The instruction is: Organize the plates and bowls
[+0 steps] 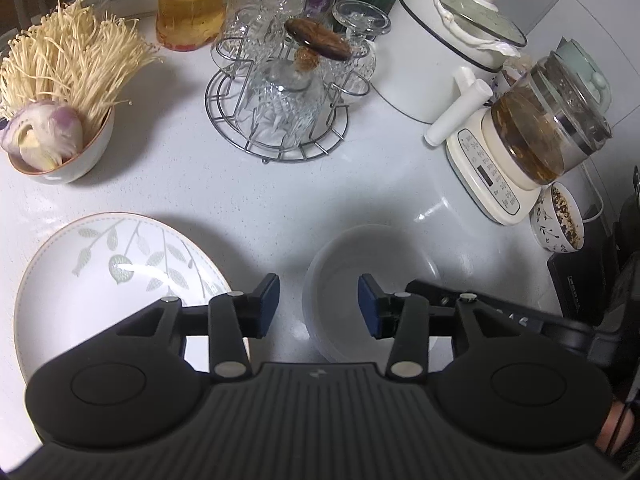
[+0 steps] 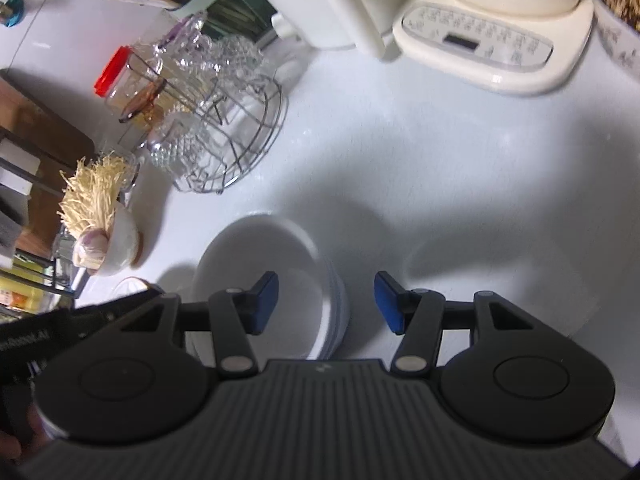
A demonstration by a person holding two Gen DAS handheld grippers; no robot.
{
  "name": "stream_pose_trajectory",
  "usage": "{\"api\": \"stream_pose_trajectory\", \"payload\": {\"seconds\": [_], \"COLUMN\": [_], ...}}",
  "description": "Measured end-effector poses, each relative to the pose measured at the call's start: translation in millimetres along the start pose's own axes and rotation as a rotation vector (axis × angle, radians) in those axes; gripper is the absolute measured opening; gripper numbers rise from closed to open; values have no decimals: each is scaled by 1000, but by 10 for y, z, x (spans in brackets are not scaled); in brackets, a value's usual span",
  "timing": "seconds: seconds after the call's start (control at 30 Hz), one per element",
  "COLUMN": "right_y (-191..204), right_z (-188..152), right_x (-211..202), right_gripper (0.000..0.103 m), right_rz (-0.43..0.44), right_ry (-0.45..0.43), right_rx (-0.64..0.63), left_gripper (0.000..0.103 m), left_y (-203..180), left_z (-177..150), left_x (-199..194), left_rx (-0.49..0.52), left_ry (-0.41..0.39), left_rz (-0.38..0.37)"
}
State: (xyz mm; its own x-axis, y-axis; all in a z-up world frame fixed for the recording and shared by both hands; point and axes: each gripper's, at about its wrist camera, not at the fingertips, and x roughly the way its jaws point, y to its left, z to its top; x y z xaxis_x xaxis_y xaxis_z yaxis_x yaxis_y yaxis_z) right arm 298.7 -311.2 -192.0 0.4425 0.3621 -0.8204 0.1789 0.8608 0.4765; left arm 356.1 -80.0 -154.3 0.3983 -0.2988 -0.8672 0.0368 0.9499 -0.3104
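A stack of white bowls (image 1: 376, 264) (image 2: 256, 276) stands on the white counter (image 1: 248, 196). To its left lies a white plate (image 1: 116, 280) with a green leaf pattern and a thin brown rim. My left gripper (image 1: 319, 306) is open astride the stack's left rim, with one blue pad outside and the other inside the top bowl. My right gripper (image 2: 326, 304) is open astride the stack's right wall, its left pad over the bowl's inside and its right pad outside. Neither gripper's pads press on the bowls.
A bowl of enoki mushrooms and garlic (image 1: 60, 152) stands at the far left. A wire rack of glasses (image 1: 280, 104), an oil bottle (image 1: 190, 4), a white pot (image 1: 440, 52), a glass kettle on a cream base (image 1: 540, 136) and a small patterned bowl (image 1: 558, 224) line the back and right.
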Motion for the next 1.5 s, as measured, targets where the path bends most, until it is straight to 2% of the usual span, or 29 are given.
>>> {"api": "stream_pose_trajectory", "payload": {"seconds": [0.2,0.3,0.4,0.47,0.57,0.7,0.77,0.87,1.27,1.5], "right_y": [-18,-15,-50,-81,-101,-104,-117,-182,-384,-448], "right_z": [-31,-61,-75,-81,-77,-69,-63,-38,-56,-76], "right_x": [108,142,193,225,229,212,188,147,-4,-92], "right_gripper": [53,52,43,32,26,24,19,18,15,15], "right_rz": [29,8,5,10,23,21,11,-1,-51,-59], "right_ry": [37,43,71,87,98,100,100,92,56,56], "right_rx": [27,11,26,40,53,48,47,60,91,92], "left_gripper": [49,49,49,49,49,49,50,59,59,59], "left_y": [23,29,7,9,3,-9,-44,-128,-507,-580], "left_z": [-20,-43,-71,-82,-93,-89,-79,-70,-73,-150], "left_x": [-52,-77,-103,-107,-117,-76,-54,-24,307,516], "left_rx": [-8,-25,-18,-27,-30,-42,-41,-21,64,71], "left_ry": [-7,-2,-14,-15,-21,-13,-1,-7,74,128], "left_rz": [9,1,10,6,9,7,-4,-3,-37,-43]}}
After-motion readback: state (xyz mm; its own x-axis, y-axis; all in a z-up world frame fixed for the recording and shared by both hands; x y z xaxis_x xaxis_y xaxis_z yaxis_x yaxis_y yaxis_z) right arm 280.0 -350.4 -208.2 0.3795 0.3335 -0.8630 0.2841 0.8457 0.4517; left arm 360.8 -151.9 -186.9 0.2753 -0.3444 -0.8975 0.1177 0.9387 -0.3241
